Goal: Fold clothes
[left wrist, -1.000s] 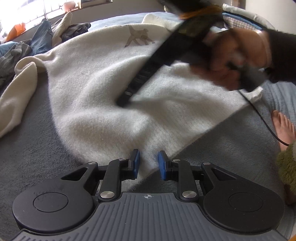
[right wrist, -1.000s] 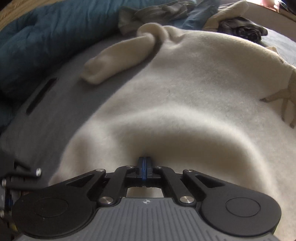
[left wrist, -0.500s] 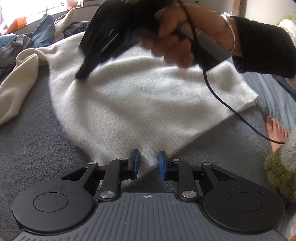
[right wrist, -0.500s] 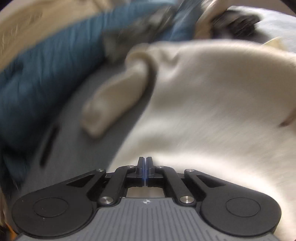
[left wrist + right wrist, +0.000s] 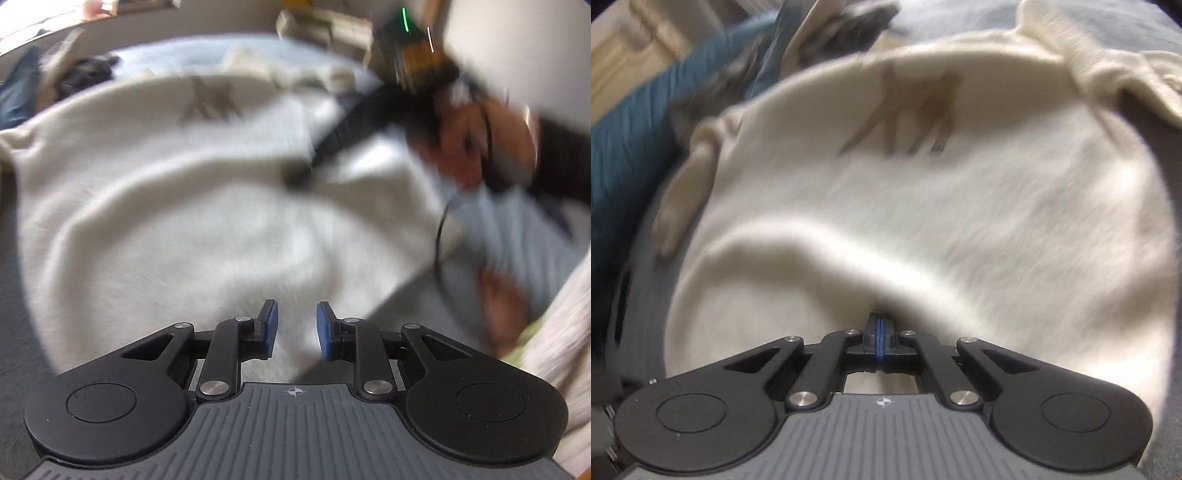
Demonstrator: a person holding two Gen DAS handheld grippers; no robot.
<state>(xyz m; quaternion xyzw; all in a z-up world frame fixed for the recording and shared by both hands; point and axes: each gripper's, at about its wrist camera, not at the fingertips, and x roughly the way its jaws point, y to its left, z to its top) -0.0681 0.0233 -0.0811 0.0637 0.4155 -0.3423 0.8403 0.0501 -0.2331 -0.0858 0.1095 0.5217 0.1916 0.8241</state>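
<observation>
1. The sweater [image 5: 923, 206], cream with a brown motif [image 5: 908, 118], lies spread on the grey bed [image 5: 22, 314], rumpled into a raised ridge across its middle; one sleeve [image 5: 683, 192] trails off its side toward a blue blanket [image 5: 628, 140].
2. The right gripper [image 5: 880, 334] has its pads pressed together, pinching sweater fabric at the near edge, which rises into the ridge.
3. The left gripper [image 5: 294, 328] hangs above the sweater's near edge, its pads apart and holding nothing.
4. Beyond the sweater lie other clothes [image 5: 85, 74], blurred.
5. Judged step: a fold or a smoothing pull is under way on the sweater, led by the right gripper. Which one, the blur leaves unsettled.
6. The next move calls for the left gripper to pin or take the near edge, so the fabric stays flat while the pinched part travels.
</observation>
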